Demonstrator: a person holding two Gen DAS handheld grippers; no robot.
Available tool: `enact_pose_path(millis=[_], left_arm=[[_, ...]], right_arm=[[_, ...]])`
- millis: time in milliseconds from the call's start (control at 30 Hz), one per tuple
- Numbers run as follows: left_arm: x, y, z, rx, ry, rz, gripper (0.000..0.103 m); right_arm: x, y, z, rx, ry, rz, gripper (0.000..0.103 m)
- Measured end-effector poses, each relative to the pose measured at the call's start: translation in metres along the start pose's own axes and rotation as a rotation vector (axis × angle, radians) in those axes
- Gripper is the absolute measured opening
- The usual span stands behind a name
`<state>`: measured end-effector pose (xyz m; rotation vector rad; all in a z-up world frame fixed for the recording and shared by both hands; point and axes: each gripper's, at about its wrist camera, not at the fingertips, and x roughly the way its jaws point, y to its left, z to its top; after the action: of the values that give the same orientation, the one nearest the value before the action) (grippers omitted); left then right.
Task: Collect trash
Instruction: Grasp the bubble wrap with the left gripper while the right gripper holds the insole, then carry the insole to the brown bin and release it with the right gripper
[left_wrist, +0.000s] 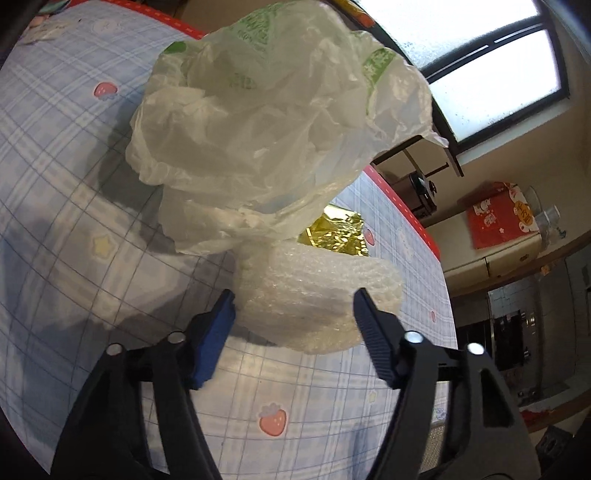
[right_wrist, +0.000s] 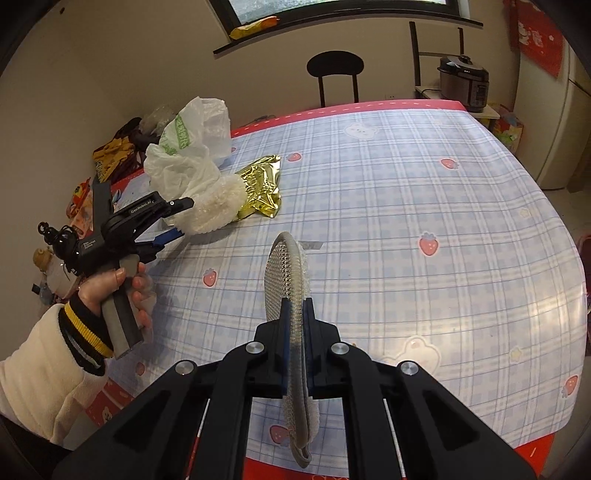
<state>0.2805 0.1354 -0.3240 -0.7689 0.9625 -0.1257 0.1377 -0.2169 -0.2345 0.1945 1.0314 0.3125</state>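
My left gripper holds a wad of white bubble wrap between its jaws, with a crumpled white plastic bag bunched above it. Both are lifted off the table; they also show in the right wrist view, held by the left gripper. A crumpled gold foil wrapper lies on the table behind them and shows in the right wrist view. My right gripper is shut on a flat grey mesh piece with a padded rim, held edge-on above the table.
The table has a blue checked cloth with strawberries and a red border. A black chair stands at its far side. A rice cooker sits on a shelf at the back right. Bags and clutter lie at the far left.
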Motion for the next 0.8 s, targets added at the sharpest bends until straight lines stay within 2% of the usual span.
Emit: enact_pose_path(millis=[67,133,167,300,467,667,800], left_arm=[[0.002,0.002,-0.002,-0.011,0.004,-0.004,0.034],[-0.002,0.0,-0.007,0.014,0.0,0.002,0.022],[-0.005,-0.002,-0.01,0.028,0.002,-0.009,0.019],[-0.029,-0.011,-0.024,0.086,-0.013,-0.026,0.015],[-0.073,-0.028,-0.045,0.152,-0.071,-0.043,0.014],[-0.13,-0.042,-0.068,0.168,-0.164,-0.031,0.014],[-0.163,-0.056,-0.085,0.176,-0.219,-0.007,0.014]], right_arm=[[-0.004,-0.003,0.0,0.007,-0.009,-0.008,0.008],[-0.008,-0.005,0.001,0.011,-0.018,-0.009,0.008],[-0.009,-0.006,0.001,0.012,-0.023,-0.009,0.008],[-0.015,-0.006,0.006,0.01,-0.045,0.003,0.008],[-0.023,-0.005,0.016,-0.009,-0.072,0.035,0.008],[-0.036,-0.014,0.029,-0.034,-0.108,0.079,0.008],[-0.054,-0.036,0.036,-0.032,-0.152,0.1,0.008]])
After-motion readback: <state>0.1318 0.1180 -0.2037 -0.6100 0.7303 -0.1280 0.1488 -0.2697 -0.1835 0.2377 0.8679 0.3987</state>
